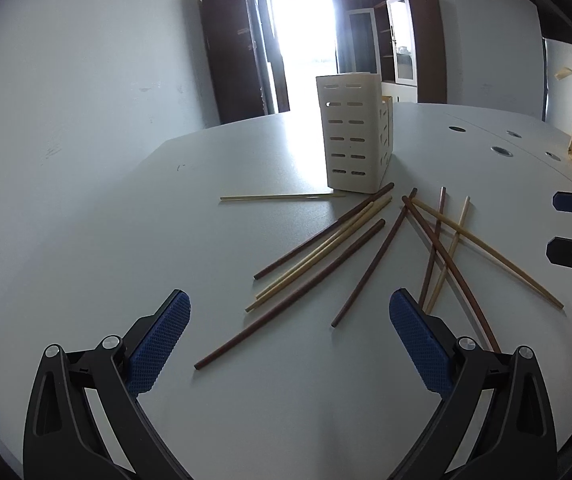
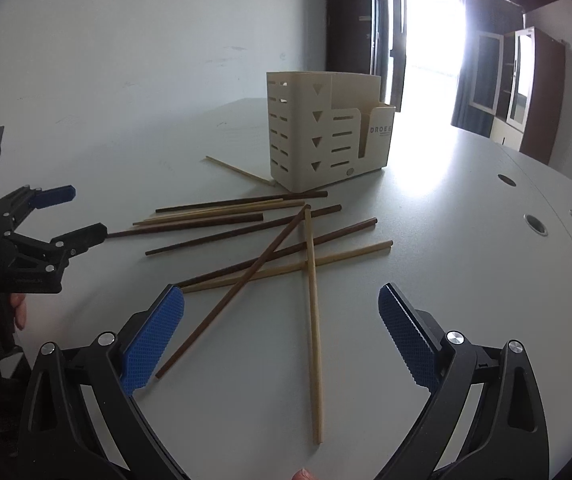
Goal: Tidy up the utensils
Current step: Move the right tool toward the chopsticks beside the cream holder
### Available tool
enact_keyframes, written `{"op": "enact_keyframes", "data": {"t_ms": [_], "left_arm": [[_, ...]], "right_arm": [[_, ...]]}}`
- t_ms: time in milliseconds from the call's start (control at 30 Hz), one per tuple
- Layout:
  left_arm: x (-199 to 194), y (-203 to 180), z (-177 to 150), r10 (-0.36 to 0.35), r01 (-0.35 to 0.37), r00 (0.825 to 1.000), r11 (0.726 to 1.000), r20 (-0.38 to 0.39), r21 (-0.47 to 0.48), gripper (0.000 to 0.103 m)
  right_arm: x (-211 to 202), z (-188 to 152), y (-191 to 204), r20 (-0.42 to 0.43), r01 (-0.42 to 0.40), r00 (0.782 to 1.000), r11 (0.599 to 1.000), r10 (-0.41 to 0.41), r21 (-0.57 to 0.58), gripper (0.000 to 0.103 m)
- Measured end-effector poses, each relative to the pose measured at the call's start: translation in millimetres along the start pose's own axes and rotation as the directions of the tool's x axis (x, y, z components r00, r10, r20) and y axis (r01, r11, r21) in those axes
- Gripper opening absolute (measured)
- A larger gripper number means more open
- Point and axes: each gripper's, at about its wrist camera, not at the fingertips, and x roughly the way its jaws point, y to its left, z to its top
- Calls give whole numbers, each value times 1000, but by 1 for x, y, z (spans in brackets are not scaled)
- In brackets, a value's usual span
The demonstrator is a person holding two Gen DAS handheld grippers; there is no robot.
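- Both grippers hover low over the table (image 1: 86, 208), jaws spread wide, holding nothing: left gripper (image 1: 290, 312), right gripper (image 2: 282, 308).
- Scattered chopsticks (image 2: 246, 216) lie between them, before the upright cream holder (image 2: 326, 132).

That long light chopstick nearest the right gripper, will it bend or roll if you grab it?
The light chopstick looks thin, straight and wooden, so probably stiff and light. It lies flat on the smooth table, so it may slide or roll when nudged.
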Motion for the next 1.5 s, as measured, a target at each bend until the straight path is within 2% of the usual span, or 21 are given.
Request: {"op": "enact_keyframes", "data": {"t_ms": [100,267,500,600,667,733,1100,1167,1300,1433,1500], "left_arm": [[16,8,13,-19,19,999,1000,-33,4,97],[47,19,30,-68,69,994,998,-84,4,97],[96,42,54,-122,121,979,993,-163,-15,97],[113,47,66,-119,128,976,991,-182,40,97],[126,49,74,-86,107,977,989,-195,101,97],[140,53,82,-87,113,974,986,-208,120,97],[219,81,108,-193,251,940,950,-281,187,97],[234,86,110,-195,257,935,948,-298,188,97],[253,89,106,-233,299,912,941,-338,159,90],[259,82,99,-246,325,904,927,-350,187,88],[271,87,107,-254,335,901,922,-352,194,89]], "right_arm": [[8,9,-8,-29,12,1000,1000,-12,-1,99],[24,26,-16,-32,68,997,995,-70,-67,99],[61,47,-29,-116,37,992,996,-46,-80,99],[78,53,-30,-154,18,988,997,-31,-80,99],[87,56,-31,-173,6,985,996,-21,-86,99],[96,59,-34,-184,0,983,997,-14,-77,99],[127,57,-54,-278,-80,957,997,78,2,99],[131,57,-55,-285,-77,956,997,76,6,99],[134,56,-58,-301,-70,951,997,70,11,98],[133,57,-59,-291,-66,954,998,69,18,98],[133,59,-59,-285,-71,956,997,75,25,98]]}}
